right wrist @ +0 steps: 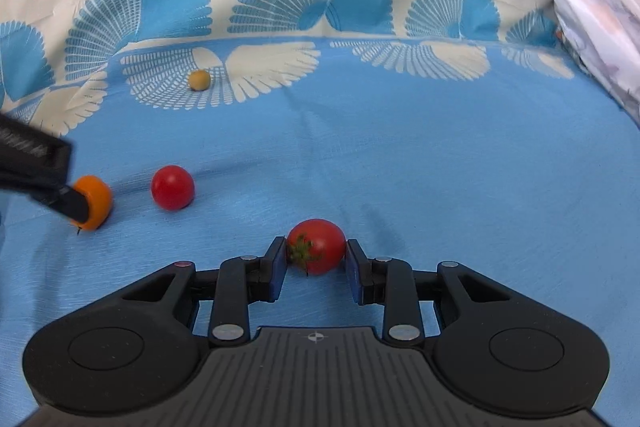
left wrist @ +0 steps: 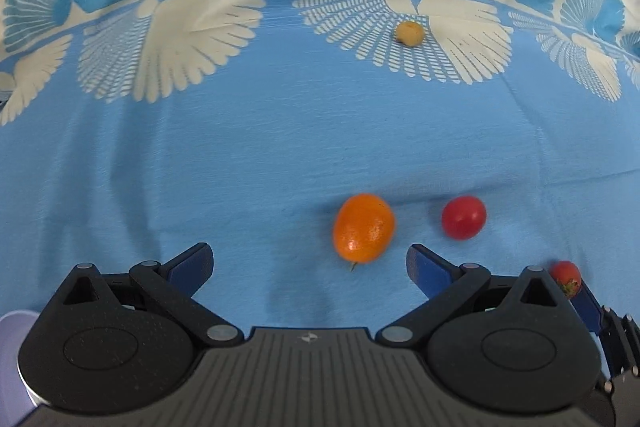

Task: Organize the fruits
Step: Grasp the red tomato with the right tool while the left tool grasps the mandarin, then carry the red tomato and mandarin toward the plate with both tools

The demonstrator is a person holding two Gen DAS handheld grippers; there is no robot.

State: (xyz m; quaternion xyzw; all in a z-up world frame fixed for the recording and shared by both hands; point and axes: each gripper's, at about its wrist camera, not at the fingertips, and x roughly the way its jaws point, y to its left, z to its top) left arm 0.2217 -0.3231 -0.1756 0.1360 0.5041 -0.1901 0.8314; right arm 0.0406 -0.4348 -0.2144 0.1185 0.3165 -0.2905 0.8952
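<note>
Right hand-held gripper (right wrist: pixel 316 259) clamps the stemmed tomato (right wrist: pixel 317 246), calyx facing left. Left hand-held gripper (left wrist: pixel 310 263), jaws spread, sits near the upright-tilted kumquat (left wrist: pixel 363 228) on the blue cloth (left wrist: pixel 240 147); only the right view shows the grip.

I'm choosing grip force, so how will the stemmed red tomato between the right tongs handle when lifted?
The stemmed tomato looks smooth and glossy, so it may slip against the right tongs. It is round, so likely to roll on the blue cloth if dropped. Its skin looks thin; hard squeezing could probably split it.
</note>
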